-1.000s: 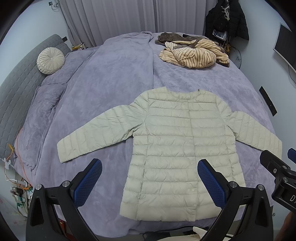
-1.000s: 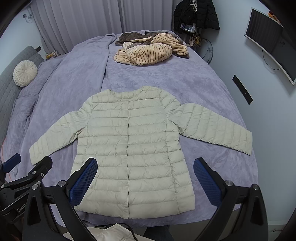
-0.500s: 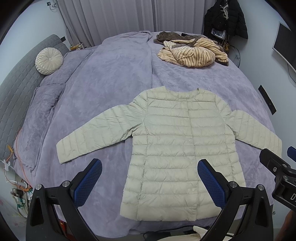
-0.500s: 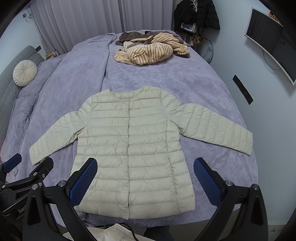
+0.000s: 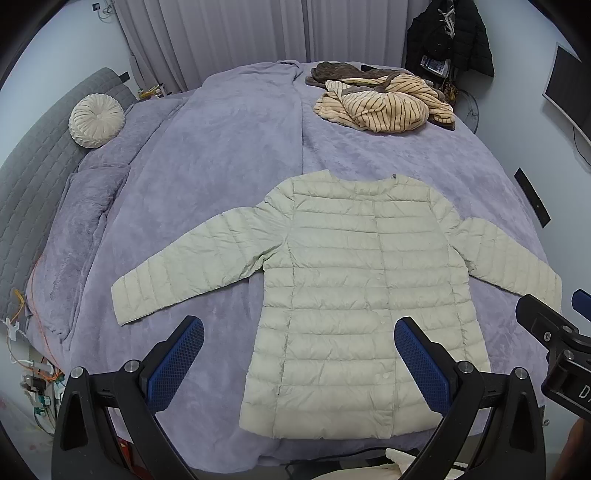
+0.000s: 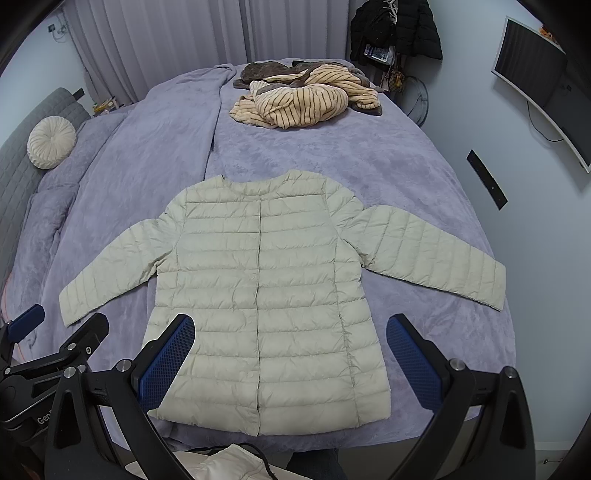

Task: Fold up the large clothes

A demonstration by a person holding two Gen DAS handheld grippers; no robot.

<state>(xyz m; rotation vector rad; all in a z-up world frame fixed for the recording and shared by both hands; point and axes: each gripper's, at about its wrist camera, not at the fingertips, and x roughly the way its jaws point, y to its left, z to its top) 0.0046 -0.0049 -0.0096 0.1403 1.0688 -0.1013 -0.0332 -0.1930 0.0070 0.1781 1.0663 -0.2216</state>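
Observation:
A pale cream quilted puffer jacket [image 5: 354, 288] [image 6: 266, 295] lies flat and face up on the purple bed, buttoned, both sleeves spread out to the sides. My left gripper [image 5: 299, 360] hovers open above the hem's left part, nothing between its blue pads. My right gripper [image 6: 290, 360] is open too, held over the lower hem, its fingers apart and empty. Each view catches the other gripper at its edge: the right one [image 5: 554, 354] and the left one [image 6: 44, 354].
The purple blanket [image 5: 221, 155] covers the bed. A heap of striped tan and brown clothes [image 5: 384, 99] lies at the far end. A round cream cushion [image 5: 96, 120] rests by the grey headboard on the left. A dark coat [image 6: 399, 29] and a monitor [image 6: 535, 81] stand at the right wall.
Both views shift only slightly; the jacket lies as before and both grippers stay open.

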